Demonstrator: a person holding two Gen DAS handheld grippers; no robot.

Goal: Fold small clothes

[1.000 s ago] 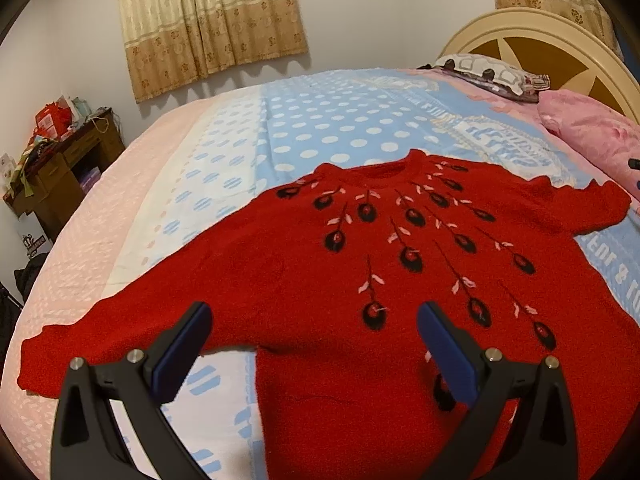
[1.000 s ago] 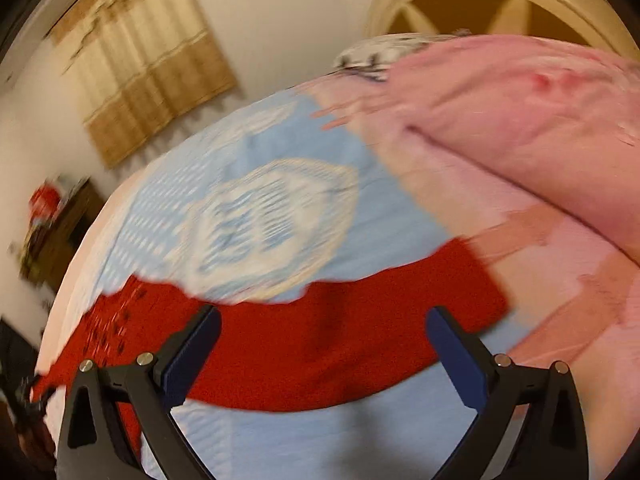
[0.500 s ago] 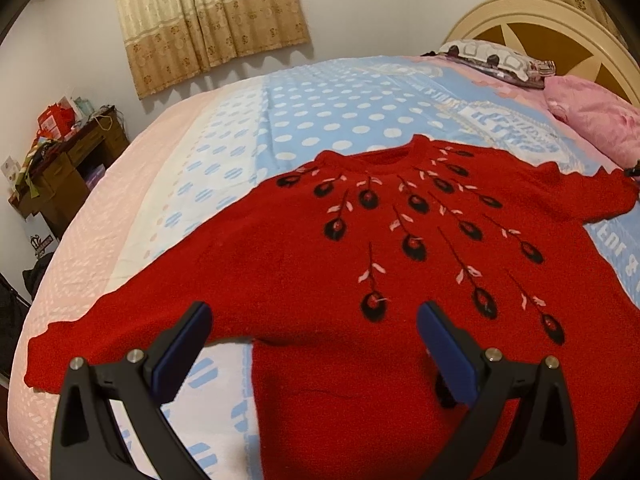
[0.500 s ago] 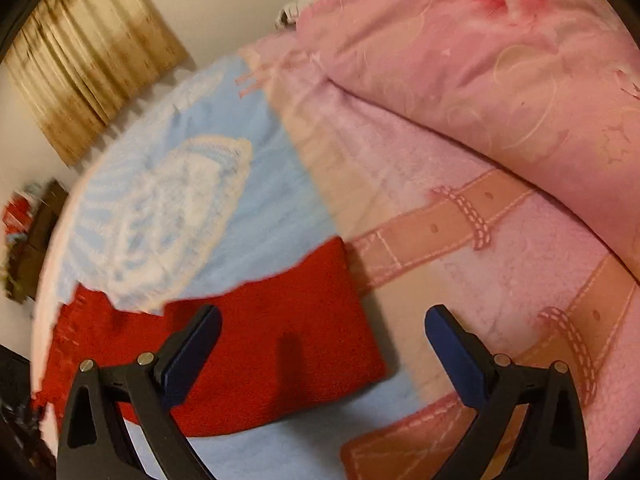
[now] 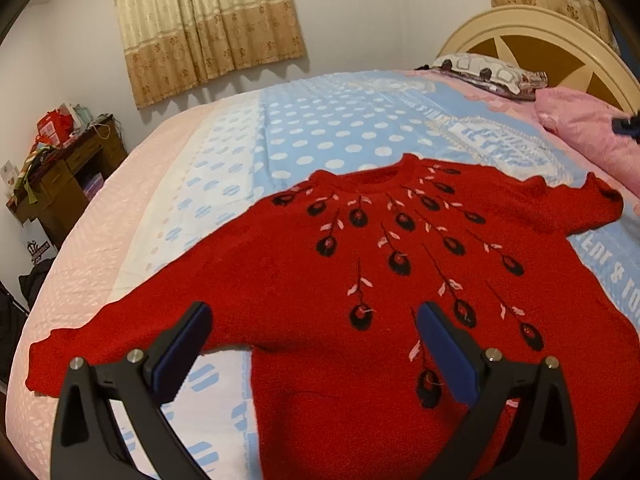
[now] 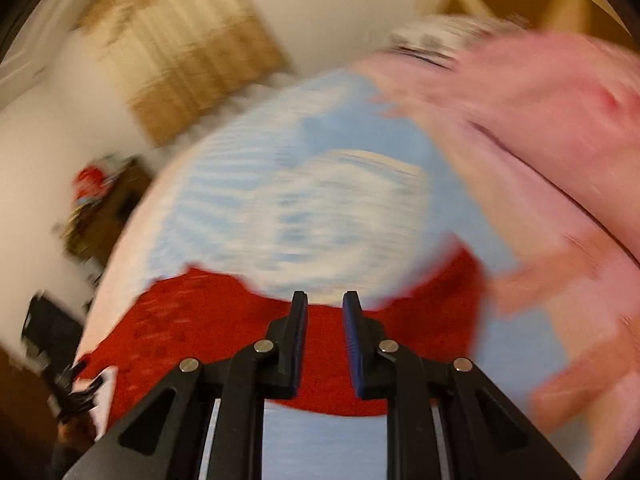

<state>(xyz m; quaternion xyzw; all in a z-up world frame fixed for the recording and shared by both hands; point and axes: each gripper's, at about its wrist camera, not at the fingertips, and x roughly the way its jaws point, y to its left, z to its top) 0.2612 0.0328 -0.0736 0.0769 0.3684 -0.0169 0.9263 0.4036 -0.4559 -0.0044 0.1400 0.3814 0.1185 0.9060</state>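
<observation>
The left hand-held gripper [image 5: 312,332] hovers wide open over the red sweater [image 5: 360,280] spread flat on the bed [image 5: 320,128]. The right hand-held gripper [image 6: 325,316], jaws nearly closed and empty, points over a sleeve [image 6: 420,316].

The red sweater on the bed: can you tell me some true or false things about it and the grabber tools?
1. The red knitted sweater with dark embroidered buds lies spread flat, sleeves out to both sides. True.
2. The left tool is clamped shut on the sweater. False: its fingers stand wide apart above it, holding nothing.
3. The right tool has its fingers nearly together. True, though a narrow gap shows and the blurred view does not settle whether it grips cloth.
4. The sweater lies on a plain green sheet. False: it lies on a blue, white and pink patterned bedcover.
</observation>
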